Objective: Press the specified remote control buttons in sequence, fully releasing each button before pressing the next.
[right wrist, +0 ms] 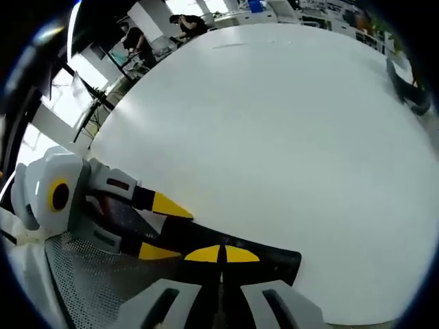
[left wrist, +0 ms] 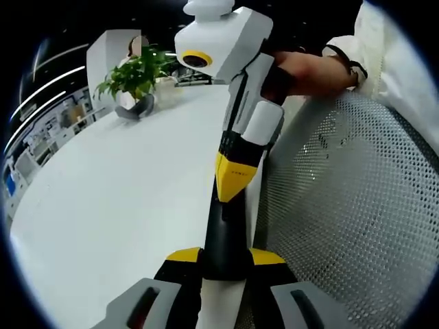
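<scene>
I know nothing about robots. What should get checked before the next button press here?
1. Remote gripped by the left gripper: ok, it sits between the jaws.
2. Right gripper jaws closed to a point for pressing: ok.
3. Right gripper's tip over the remote: ok, it meets the black body.
4. Tip lifted fully off the button: cannot tell.
5. Which button lies under the tip: cannot tell, no buttons are readable.
6. Remote in sight in both views: ok.
</scene>
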A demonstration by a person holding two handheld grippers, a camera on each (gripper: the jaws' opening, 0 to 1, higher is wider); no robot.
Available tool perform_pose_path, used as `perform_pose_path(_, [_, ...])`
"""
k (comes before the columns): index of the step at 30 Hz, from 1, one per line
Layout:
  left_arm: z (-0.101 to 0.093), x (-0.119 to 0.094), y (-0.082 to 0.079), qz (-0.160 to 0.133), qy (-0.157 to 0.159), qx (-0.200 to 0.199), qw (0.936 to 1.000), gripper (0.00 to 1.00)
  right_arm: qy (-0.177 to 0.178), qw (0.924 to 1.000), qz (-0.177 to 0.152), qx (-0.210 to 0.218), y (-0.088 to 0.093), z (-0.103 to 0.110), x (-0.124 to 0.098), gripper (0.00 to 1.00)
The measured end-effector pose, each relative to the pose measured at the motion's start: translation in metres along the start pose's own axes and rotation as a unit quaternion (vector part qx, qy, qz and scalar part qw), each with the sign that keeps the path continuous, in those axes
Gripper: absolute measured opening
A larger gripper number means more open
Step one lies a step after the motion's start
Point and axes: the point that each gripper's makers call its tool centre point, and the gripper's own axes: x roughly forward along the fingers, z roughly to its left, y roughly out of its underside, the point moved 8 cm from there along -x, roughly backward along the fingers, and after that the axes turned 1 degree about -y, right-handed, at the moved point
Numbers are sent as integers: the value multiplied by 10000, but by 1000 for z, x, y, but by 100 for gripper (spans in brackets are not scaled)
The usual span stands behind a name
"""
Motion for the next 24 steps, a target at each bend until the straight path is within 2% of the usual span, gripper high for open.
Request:
perform_pose_path(10, [0, 0, 0, -2, -1, 5, 10000, 25, 19, 10000, -6, -87, 0, 2, 0, 0])
perform_pose_path(24, [1, 0, 0, -9, 4, 3, 10000, 25, -48, 9999, 20, 148, 0, 1, -2, 0])
